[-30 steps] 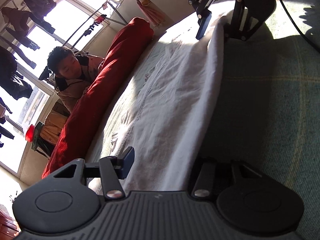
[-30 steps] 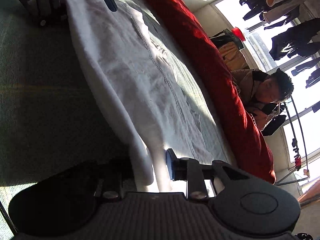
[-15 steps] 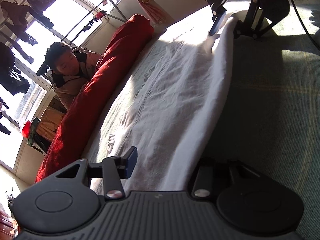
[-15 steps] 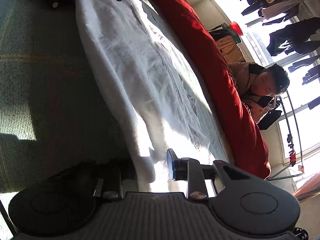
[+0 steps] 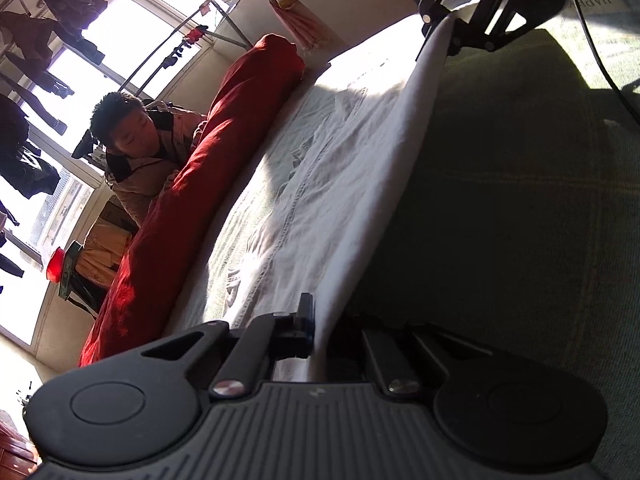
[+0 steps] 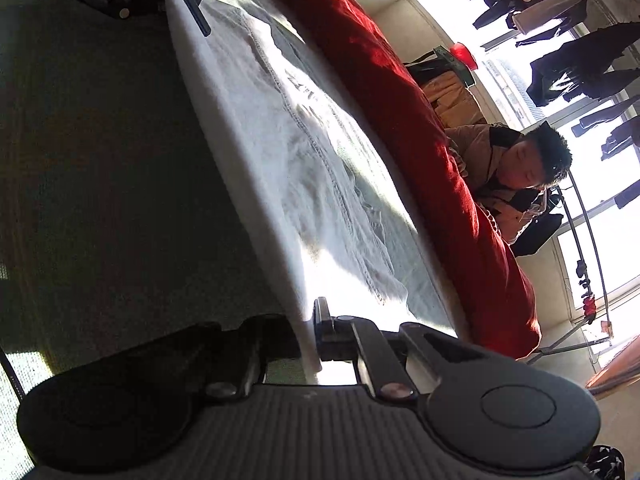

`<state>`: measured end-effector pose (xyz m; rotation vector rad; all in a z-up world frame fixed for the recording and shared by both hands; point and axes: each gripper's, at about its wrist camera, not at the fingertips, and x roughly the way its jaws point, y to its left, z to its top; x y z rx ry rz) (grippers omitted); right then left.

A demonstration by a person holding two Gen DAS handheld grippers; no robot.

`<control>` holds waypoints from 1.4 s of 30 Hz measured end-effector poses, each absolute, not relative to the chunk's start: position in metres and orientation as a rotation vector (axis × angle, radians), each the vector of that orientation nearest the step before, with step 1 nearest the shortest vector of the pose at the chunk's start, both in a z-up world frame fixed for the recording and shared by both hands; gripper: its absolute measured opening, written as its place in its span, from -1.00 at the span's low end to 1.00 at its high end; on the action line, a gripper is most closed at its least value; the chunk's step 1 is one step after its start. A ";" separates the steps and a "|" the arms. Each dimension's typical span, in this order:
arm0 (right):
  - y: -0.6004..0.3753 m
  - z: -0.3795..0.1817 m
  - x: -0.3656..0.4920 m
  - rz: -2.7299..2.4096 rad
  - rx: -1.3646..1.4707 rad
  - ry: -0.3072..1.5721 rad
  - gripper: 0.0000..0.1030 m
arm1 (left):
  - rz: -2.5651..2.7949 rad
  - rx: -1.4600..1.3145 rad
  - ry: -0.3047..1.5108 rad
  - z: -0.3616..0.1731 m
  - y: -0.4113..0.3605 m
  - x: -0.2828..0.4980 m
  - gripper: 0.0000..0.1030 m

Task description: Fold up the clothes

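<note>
Left tool [image 5: 320,334] has just closed and is clamped on the near edge of the white, wrinkled cotton garment [image 5: 320,184]; cloth sits pinched between the jaws. Right tool [image 6: 310,334] likewise just closed, clamped on the same long edge at its other end. Each tool shows in the other's view at the far end of that edge, which runs straight and taut between them.

Garment lies flat on the green woven bedspread [image 5: 520,200], stitched seam running lengthwise.

Step in hand looks like the first lengthwise fold. Judgement: lift both ends level and together, keep the edge taut, carry it over toward the seam, lay down without dragging the bottom layer.

Room: bare bedspread on the near side of the held edge. Far side is bounded by a long red rolled quilt [image 5: 192,192] close to the garment's far edge, so the fold has little overshoot margin. A person [image 5: 136,152] sits beyond the quilt, near the window.
</note>
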<state>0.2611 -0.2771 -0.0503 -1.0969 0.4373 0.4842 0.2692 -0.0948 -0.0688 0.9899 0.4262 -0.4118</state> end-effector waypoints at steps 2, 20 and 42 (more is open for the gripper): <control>-0.276 -0.054 0.261 0.480 -1.118 0.438 -0.90 | -0.397 1.000 0.452 -0.074 -0.093 0.272 -0.75; -0.280 -0.066 0.265 0.419 -1.162 0.410 -0.95 | -0.326 1.105 0.414 -0.080 -0.079 0.268 -0.94; -0.291 -0.026 0.178 0.505 -1.075 0.539 -0.95 | -0.424 1.065 0.446 -0.054 -0.072 0.177 -0.99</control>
